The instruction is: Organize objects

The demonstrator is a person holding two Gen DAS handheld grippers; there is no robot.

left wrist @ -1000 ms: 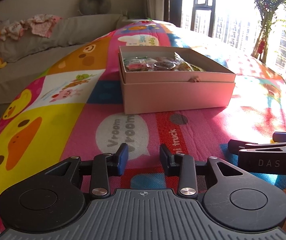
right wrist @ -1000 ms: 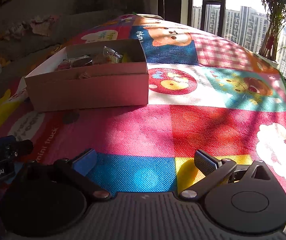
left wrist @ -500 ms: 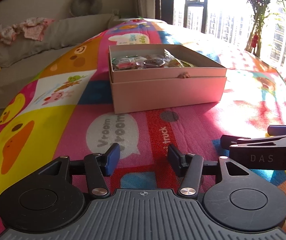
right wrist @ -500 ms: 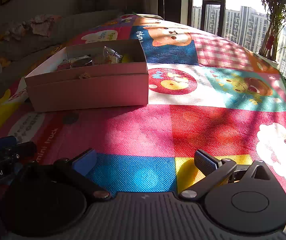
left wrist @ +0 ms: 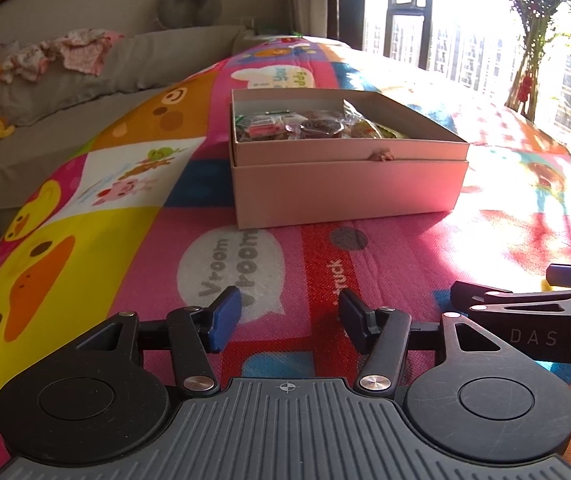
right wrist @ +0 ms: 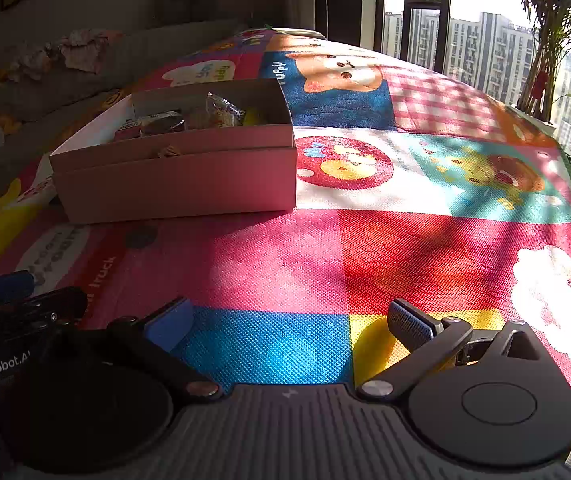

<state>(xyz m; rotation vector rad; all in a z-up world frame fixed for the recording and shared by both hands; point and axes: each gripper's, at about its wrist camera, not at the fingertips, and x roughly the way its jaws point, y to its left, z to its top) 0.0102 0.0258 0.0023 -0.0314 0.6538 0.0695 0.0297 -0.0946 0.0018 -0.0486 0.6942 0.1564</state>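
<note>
Brimming pink box point(left wrist: 345, 190) — snack packets point(left wrist: 309, 126)

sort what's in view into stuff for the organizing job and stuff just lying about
For the job:
- open pink cardboard box
- wrapped snack packets inside it
- left gripper, jaws opening, nothing between them
- right gripper, open, empty

Lying about:
- colourful cartoon play mat
- grey sofa
- potted palm

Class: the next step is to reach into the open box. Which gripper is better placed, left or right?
Probably left. The box lies straight ahead of the left gripper, whose empty jaws are opening. From the right gripper, also open, it sits off to the left.
</note>
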